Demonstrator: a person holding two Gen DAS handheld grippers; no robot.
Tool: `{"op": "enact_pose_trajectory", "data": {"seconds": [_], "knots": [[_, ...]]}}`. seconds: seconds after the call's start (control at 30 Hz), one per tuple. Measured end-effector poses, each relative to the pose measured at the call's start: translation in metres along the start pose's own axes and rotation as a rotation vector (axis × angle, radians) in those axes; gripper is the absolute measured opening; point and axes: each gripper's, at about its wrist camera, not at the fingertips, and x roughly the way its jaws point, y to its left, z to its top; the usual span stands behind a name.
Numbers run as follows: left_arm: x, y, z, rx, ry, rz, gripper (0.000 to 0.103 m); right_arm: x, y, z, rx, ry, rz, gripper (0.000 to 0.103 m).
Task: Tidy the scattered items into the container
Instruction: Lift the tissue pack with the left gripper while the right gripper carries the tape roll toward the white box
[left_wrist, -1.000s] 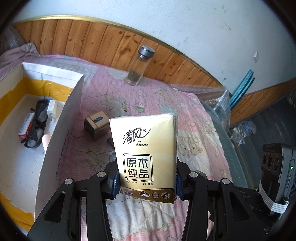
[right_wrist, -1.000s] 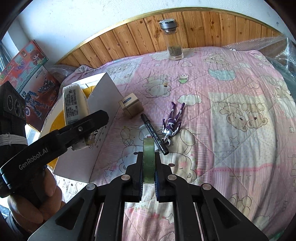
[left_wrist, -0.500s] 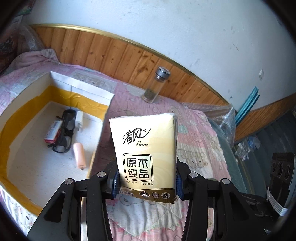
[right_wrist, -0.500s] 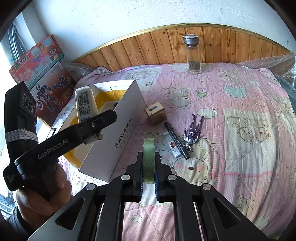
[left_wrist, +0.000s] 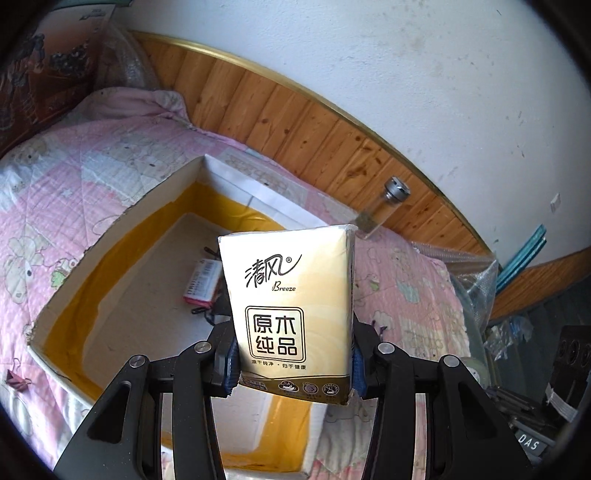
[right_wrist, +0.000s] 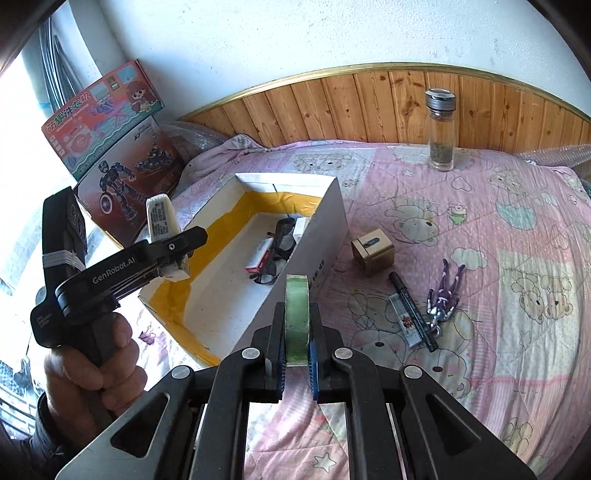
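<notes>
On the pink quilted bed (right_wrist: 480, 229) sits the open white box (right_wrist: 325, 236), its inner walls lined with yellow tape, and everything else is placed from it. Behind the box, against the wall, lean the toy cartons (right_wrist: 107, 140). Above the box's open top hangs the left gripper (left_wrist: 293, 365), its jaws clamped on the lower sides of an upright tissue pack (left_wrist: 290, 302); a hand (right_wrist: 92, 373) grips its handle. Near the box's right wall, the right gripper (right_wrist: 296, 354) pinches a green tape roll (right_wrist: 296, 306) on edge between its pads. Far behind the box on the right stands a glass bottle (right_wrist: 440, 133). Inside the box lie black glasses (right_wrist: 280, 240) and a small red-and-white packet (right_wrist: 258, 260). Just right of the box rests a small brown cube (right_wrist: 373, 251), then a black marker (right_wrist: 412, 310) and a purple figure (right_wrist: 445, 295).
</notes>
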Motion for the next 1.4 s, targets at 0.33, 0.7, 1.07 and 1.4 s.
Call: {"op": "enact_pose_trajectory", "data": {"seconds": [0.33, 0.7, 1.07, 1.4], "knots": [[0.008, 0.033, 0.012, 0.016, 0.047, 0.058, 0.047, 0.028, 0.026, 0.021, -0.032, 0.027, 0.049, 0.010], [0.027, 0.046, 0.017, 0.063, 0.131, 0.096, 0.047, 0.053, 0.043, 0.047, -0.052, 0.063, 0.090, 0.010], [0.040, 0.052, 0.016, 0.070, 0.170, 0.126, 0.047, 0.092, 0.067, 0.080, -0.055, 0.116, 0.138, 0.010], [0.036, 0.055, 0.022, 0.091, 0.153, 0.134, 0.048, 0.136, 0.083, 0.104, -0.027, 0.188, 0.147, 0.010]]}}
